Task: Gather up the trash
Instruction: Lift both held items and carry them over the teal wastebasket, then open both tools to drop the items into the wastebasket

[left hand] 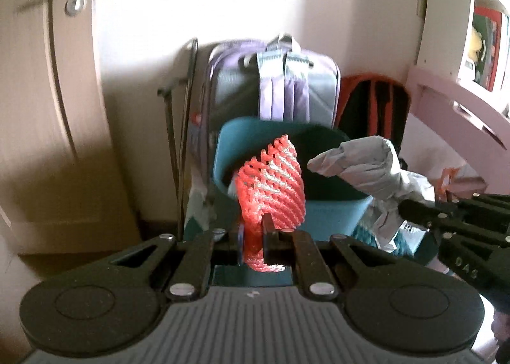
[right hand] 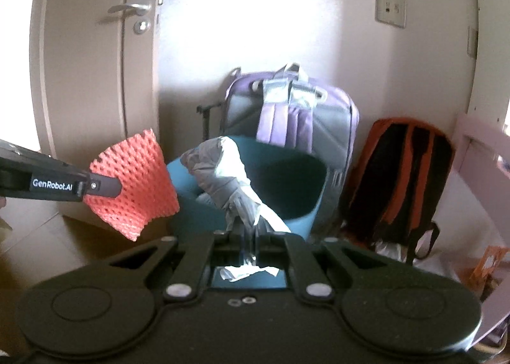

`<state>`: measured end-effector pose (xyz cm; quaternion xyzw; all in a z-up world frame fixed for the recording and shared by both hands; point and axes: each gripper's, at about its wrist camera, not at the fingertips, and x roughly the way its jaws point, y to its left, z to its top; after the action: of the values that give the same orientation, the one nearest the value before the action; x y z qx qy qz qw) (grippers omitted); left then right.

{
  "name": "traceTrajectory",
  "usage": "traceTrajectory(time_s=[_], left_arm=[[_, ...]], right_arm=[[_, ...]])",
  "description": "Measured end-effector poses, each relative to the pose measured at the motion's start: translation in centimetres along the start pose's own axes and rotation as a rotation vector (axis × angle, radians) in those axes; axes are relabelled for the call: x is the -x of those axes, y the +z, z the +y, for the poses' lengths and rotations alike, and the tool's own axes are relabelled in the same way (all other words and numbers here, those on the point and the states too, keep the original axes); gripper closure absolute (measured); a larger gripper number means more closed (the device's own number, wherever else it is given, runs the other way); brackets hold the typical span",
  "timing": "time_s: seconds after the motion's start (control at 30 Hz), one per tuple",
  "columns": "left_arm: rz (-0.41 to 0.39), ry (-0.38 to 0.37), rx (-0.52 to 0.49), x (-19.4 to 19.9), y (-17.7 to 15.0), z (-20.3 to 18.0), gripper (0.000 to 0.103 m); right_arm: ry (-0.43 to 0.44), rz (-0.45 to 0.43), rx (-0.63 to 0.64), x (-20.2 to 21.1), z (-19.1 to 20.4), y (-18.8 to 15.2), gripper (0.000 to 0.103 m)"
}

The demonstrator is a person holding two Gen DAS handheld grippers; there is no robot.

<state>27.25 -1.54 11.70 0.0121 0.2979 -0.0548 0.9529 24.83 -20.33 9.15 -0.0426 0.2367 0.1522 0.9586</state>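
A red foam fruit net (left hand: 274,185) sticks up from my left gripper (left hand: 255,236), which is shut on its lower end. From the right wrist view the same red net (right hand: 134,192) shows at the left, pinched by the left gripper (right hand: 108,188). My right gripper (right hand: 248,236) is shut on a crumpled white-grey paper wad (right hand: 223,179), which rises in front of it. In the left wrist view that paper wad (left hand: 366,169) hangs at the right from the right gripper (left hand: 404,207). A teal trash bin (right hand: 287,179) with a dark open mouth stands just beyond both grippers; its bin wall (left hand: 331,214) shows behind the net.
A purple-grey backpack (right hand: 293,118) leans on the wall behind the bin, with a black-orange backpack (right hand: 401,179) to its right. A closed beige door (right hand: 86,77) is at the left. A pink shelf unit (left hand: 462,93) with books stands at the right, an orange scrap (right hand: 487,265) on the floor below.
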Motion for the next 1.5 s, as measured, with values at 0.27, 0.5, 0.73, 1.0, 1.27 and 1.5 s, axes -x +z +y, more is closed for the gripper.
traceTrajectory(time_s=[0.27,0.5,0.73,1.0,1.27,1.5], left_arm=[[-0.032,0.036,-0.074,-2.4,4.7,-2.2,0.093],[-0.001,0.074,-0.083,-6.8,6.1,-2.3,0.093],[0.072,0.084,-0.088,-11.5,5.6,-1.9,0.093],[0.178,0.091,-0.147,-15.9,3.9,-2.7,0.092],[0.251,0.065,-0.148,-17.4,3.0,-2.9,0.092],[0.243,0.055,-0.149,-16.8,2.8,-3.2,0.066]], right_arm=[[-0.021,-0.018,-0.040,-2.8,-2.0,3.5,0.098],[-0.021,0.010,-0.037,-6.8,-2.7,4.5,0.098],[-0.010,0.077,-0.022,-11.1,-2.8,3.9,0.098],[0.014,0.168,-0.037,-14.6,-2.8,2.3,0.093],[0.023,0.195,0.001,-15.4,-2.6,1.0,0.081],[0.033,0.186,-0.021,-14.6,-3.0,0.9,0.071]])
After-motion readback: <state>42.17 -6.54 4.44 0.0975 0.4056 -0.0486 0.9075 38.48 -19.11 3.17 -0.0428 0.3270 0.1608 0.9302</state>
